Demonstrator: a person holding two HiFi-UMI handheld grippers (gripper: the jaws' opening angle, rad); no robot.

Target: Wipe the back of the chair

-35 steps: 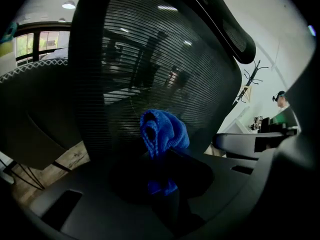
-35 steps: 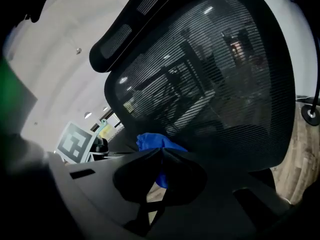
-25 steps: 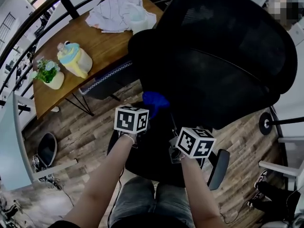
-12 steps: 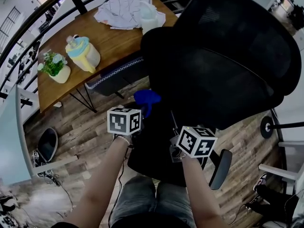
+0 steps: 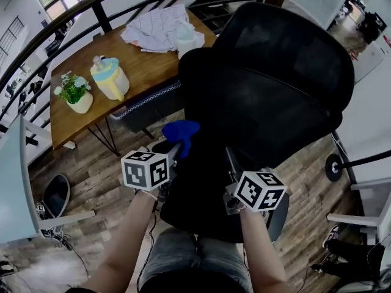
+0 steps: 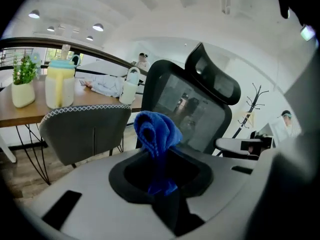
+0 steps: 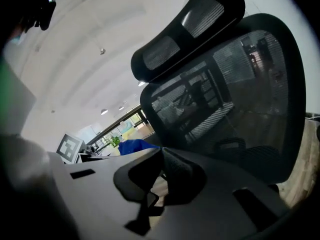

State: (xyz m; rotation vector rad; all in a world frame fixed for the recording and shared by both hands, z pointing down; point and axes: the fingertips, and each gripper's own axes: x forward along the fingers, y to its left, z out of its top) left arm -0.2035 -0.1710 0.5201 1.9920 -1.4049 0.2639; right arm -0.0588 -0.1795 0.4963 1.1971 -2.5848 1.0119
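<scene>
Our left gripper (image 5: 173, 152) is clamped on the blue cloth (image 5: 181, 131), which bunches loosely above the jaws, close beside the chair's back (image 5: 275, 90). We cannot tell whether it touches. Dragged over the mesh, that loose wad could snag or pull free, we judge. Our right gripper (image 5: 230, 160) is closed on nothing, near the back's lower part. The back stands upright before us, its long axis running up to the headrest (image 7: 190, 19), mesh face toward us.
</scene>
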